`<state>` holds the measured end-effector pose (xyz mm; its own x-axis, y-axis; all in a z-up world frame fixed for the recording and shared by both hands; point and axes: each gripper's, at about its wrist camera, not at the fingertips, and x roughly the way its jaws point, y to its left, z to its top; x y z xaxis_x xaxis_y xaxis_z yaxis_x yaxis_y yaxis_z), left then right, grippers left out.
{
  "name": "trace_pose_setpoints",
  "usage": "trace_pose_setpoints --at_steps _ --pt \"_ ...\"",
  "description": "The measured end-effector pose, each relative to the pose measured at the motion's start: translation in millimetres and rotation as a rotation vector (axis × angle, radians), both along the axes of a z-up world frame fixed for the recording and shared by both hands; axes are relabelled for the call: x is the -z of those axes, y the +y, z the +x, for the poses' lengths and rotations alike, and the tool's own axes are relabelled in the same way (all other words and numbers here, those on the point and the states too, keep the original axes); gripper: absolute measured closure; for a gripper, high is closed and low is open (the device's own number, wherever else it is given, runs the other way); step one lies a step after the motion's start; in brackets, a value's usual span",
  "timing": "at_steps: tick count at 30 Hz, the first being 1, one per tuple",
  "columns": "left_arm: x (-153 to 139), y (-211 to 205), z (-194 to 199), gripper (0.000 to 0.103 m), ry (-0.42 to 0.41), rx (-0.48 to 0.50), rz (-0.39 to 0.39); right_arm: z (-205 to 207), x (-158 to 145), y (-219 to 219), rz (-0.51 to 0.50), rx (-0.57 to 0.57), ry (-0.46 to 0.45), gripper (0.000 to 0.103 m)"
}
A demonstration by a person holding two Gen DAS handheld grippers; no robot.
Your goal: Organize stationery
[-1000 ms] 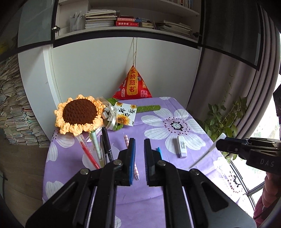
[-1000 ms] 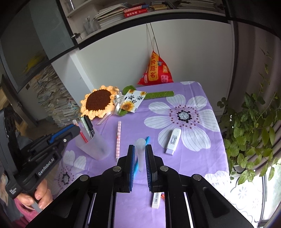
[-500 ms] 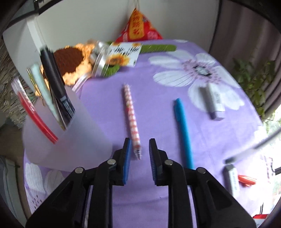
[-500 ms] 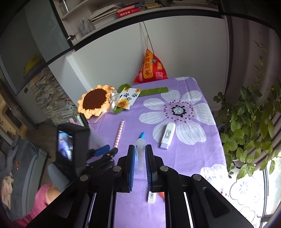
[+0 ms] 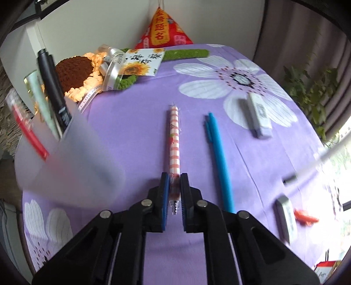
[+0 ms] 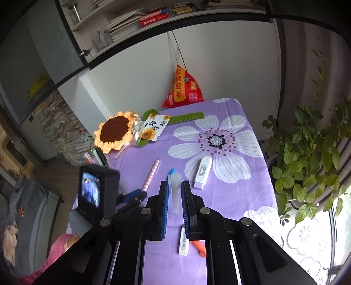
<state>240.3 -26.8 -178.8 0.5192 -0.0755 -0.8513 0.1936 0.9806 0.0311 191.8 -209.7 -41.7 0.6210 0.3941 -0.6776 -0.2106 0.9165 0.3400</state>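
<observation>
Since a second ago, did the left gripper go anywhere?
Yes. The left gripper has come down and forward to the pink checked pen lying on the purple flowered tablecloth; its jaws now straddle the pen's near end.

— What do I have at the back of the purple flower-print tablecloth [image 6: 228,197]?

— I see a red triangular pouch with gold characters [image 6: 183,91] against the white wall, and a crocheted orange sunflower [image 6: 114,131] beside a sunflower-printed card [image 6: 154,128].

— And off the table?

— A leafy green plant [image 6: 307,153] right, shelved books [image 6: 140,19] above.
</observation>
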Motion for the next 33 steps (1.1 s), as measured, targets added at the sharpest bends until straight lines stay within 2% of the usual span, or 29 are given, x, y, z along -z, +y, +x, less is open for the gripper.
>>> trace_pose_setpoints --at_steps 4,9,11,12,14,16,18,22,25,26,27,29,31,33 --pt "1 9 -36 0.095 0.03 0.04 -0.024 0 -1 0 -0.002 -0.006 -0.001 0.09" --pt "5 27 -81 0.094 0.086 0.08 -0.015 0 4 7 -0.002 -0.026 0.009 0.09" --pt "2 30 -90 0.092 0.08 0.086 -0.001 2 6 9 0.005 -0.035 0.016 0.09" --pt "-1 31 -92 0.089 0.067 0.086 0.003 2 8 10 0.008 -0.039 0.02 0.09" --pt "-8 30 -89 0.071 0.035 0.083 0.0 3 11 13 0.012 -0.045 0.027 0.09" --pt "-15 25 -81 0.065 0.001 0.077 -0.002 4 14 14 0.017 -0.047 0.036 0.09" --pt "-18 15 -69 0.064 -0.024 0.102 -0.001 3 14 14 0.014 -0.047 0.038 0.09" --pt "-8 -3 -38 0.065 -0.033 0.101 0.067 0 11 7 0.009 -0.03 0.033 0.09" --pt "4 -10 -16 0.079 0.006 0.099 0.08 -2 11 0 0.007 -0.012 0.034 0.09" --pt "7 -11 -13 0.079 0.013 0.096 0.086 -2 11 -2 0.009 -0.006 0.035 0.09" --pt "8 -11 -11 0.08 0.014 0.095 0.085 -2 11 -5 0.01 -0.001 0.035 0.09" --pt "9 -11 -6 0.092 0.018 0.09 0.075 -1 12 -7 0.011 0.006 0.035 0.09" --pt "7 -10 -8 0.092 0.024 0.079 0.065 0 12 -8 0.013 0.004 0.035 0.09" --pt "-2 -9 -14 0.092 -0.006 0.074 0.051 1 13 -8 0.017 -0.002 0.038 0.09"
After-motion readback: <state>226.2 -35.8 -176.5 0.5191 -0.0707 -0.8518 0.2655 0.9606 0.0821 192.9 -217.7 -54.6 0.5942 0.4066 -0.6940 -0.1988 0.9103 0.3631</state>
